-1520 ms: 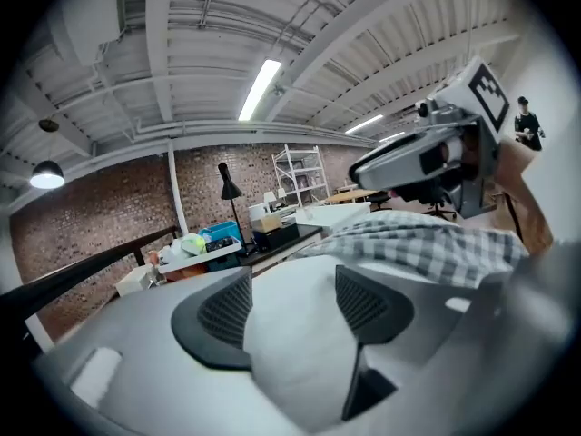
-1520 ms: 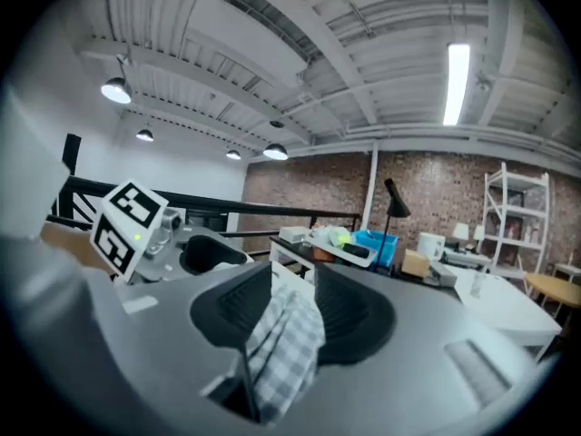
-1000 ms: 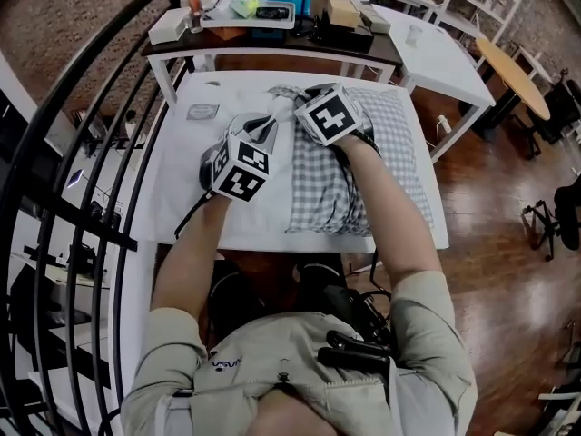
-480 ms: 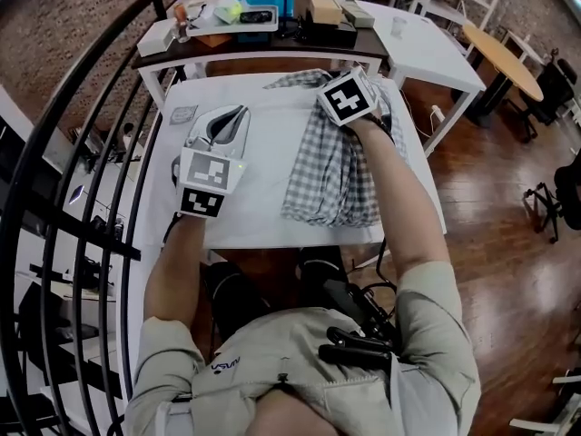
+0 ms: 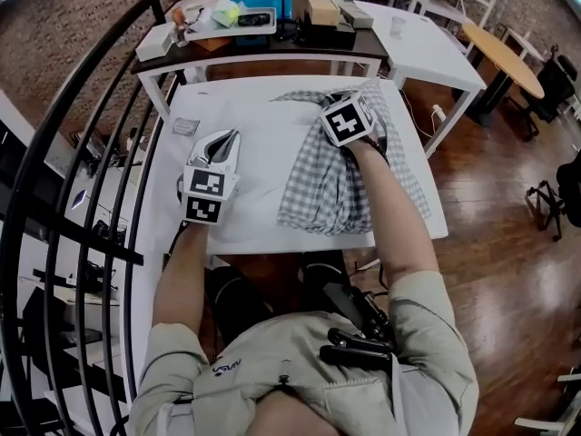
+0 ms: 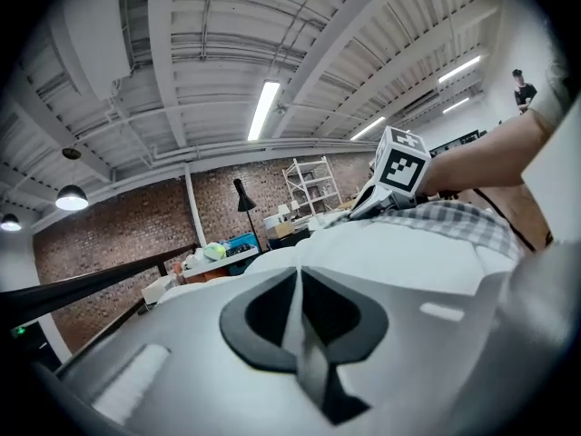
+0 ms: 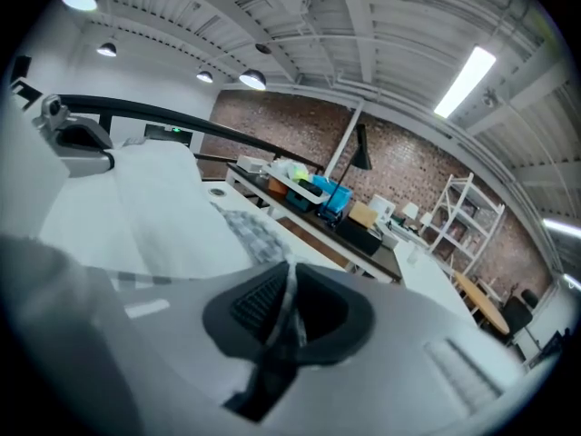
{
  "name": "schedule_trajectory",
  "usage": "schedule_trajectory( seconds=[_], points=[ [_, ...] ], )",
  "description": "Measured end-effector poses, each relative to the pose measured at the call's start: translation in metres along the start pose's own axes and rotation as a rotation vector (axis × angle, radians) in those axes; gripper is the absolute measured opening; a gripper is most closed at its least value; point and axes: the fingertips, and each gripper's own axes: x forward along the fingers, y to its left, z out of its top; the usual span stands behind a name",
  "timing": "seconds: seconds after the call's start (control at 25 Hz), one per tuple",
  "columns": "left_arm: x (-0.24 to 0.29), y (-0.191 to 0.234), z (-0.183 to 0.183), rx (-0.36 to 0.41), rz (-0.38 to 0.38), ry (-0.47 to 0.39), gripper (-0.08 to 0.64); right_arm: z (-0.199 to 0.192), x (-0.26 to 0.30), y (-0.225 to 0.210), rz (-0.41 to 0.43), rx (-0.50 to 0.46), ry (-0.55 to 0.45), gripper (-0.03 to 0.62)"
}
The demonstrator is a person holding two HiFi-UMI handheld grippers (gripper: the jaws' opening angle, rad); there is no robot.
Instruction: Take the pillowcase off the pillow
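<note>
my left tongs (image 5: 225, 142) lie almost level, jaws pinched shut on a thin fold of white pillow (image 5: 272, 153). my right tongs (image 7: 287, 291) tip downward, jaws just closed in, with checked pillowcase (image 5: 322, 184) nipped between them. left arm (image 5: 186, 271) and right arm (image 5: 392, 209) reach forward, well apart.

Light: ceiling tubes (image 6: 266, 107) are glaring white overhead, lighting the room evenly.
Edges: railing (image 5: 100, 237) is bowing; corners are darkening.
Focus: left gripper (image 6: 298, 284) and right gripper (image 7: 287, 284) are blurring near the lens.
</note>
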Motion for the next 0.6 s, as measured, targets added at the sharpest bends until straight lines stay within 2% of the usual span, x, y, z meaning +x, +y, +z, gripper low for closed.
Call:
schedule_trajectory(
  seconds=[0.08, 0.2, 0.28, 0.4, 0.52, 0.6],
  points=[
    [0.005, -0.004, -0.007, 0.018, -0.005, 0.005, 0.017, -0.004, 0.004, 0.004, -0.01, -0.006, -0.009, 0.023],
    [0.011, -0.009, -0.006, 0.027, -0.023, -0.009, 0.018, 0.001, 0.0, 0.004, -0.025, -0.028, -0.08, 0.029],
    [0.013, -0.008, 0.0, 0.01, -0.046, -0.025, 0.021, 0.003, -0.006, 0.002, -0.014, 0.002, -0.12, 0.054],
    [0.006, -0.005, 0.022, 0.006, -0.057, -0.06, 0.062, 0.021, -0.031, 0.0, 0.008, 0.051, -0.211, 0.139],
    [-0.019, -0.013, 0.059, 0.067, -0.048, -0.135, 0.124, 0.035, -0.069, 0.007, 0.011, 0.082, -0.298, 0.15],
    [-0.038, -0.028, 0.074, 0.084, -0.071, -0.179, 0.13, 0.036, -0.097, 0.021, 0.017, 0.103, -0.354, 0.149]
  ],
)
